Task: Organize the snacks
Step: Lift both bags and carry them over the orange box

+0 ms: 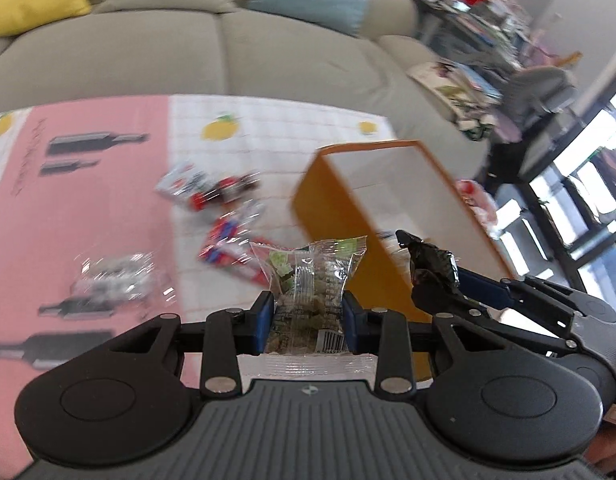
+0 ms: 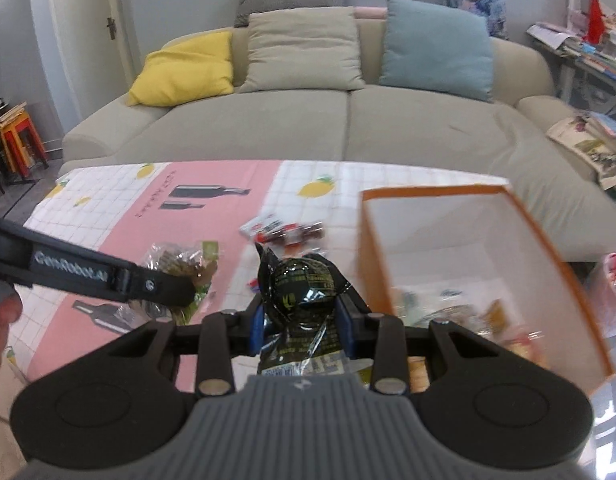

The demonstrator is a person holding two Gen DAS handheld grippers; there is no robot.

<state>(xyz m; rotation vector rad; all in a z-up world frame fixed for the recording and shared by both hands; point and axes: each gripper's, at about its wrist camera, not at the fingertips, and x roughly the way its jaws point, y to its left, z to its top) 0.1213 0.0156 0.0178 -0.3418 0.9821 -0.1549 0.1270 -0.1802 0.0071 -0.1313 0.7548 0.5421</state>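
Observation:
My left gripper point(image 1: 308, 318) is shut on a clear snack packet with green print point(image 1: 308, 280), held above the table. It also shows in the right wrist view point(image 2: 179, 268), to the left. My right gripper point(image 2: 301, 320) is shut on a black snack packet point(image 2: 301, 284), which shows in the left wrist view point(image 1: 432, 266) at the right. An orange box with white inside point(image 1: 328, 196) stands just right of both grippers; in the right wrist view the orange box point(image 2: 374, 256) holds several snacks. Loose red and clear packets point(image 1: 227, 216) lie on the table.
The table has a pink and white cloth with bottle and lemon prints point(image 2: 211, 208). A beige sofa point(image 2: 348, 128) with yellow, beige and blue cushions stands behind it. A cluttered shelf point(image 2: 588, 52) is at the far right. Stools point(image 2: 15, 140) stand at the far left.

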